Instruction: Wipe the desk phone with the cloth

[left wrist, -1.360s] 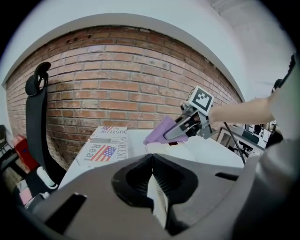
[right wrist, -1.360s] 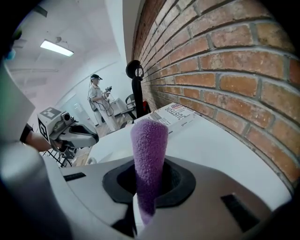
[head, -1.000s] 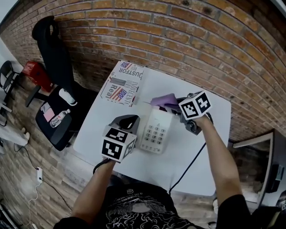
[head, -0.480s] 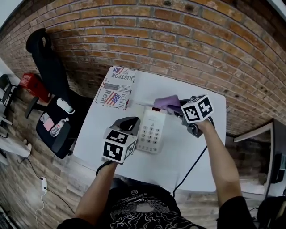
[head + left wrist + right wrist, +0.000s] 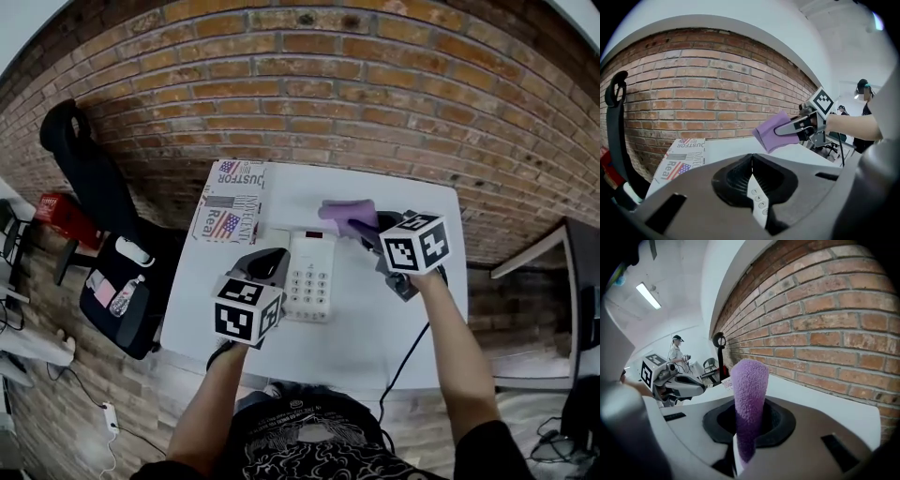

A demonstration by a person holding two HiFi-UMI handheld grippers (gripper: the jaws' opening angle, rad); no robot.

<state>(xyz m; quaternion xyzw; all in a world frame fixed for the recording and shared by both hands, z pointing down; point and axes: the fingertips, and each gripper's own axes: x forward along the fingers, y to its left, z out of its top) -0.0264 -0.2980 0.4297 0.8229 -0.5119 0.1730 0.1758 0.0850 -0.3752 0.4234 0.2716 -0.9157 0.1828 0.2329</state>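
Left claw: jaws pressed together, nothing gripped, aimed forward, away from body. Right claw: jaws clamped on purple cloth, aimed forward and toward left side. Left forearm and right forearm bare, both stretched forward; right reaches farther.

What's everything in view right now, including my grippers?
table: one, white, against the brick wall
brick wall: one, red-brown, behind the table
desk phone: one, white, mid-table, below the left gripper
cloth: one, purple, in the right jaws, by the phone's far end
printed box: one, white with flag print, table's far left corner
office chair: one, black, left of the table
red object: one, left of the chair, unclear
other person: one, background of right gripper view
left gripper: one, grey, jaws together, empty
right gripper: one, grey, jaws shut on the cloth
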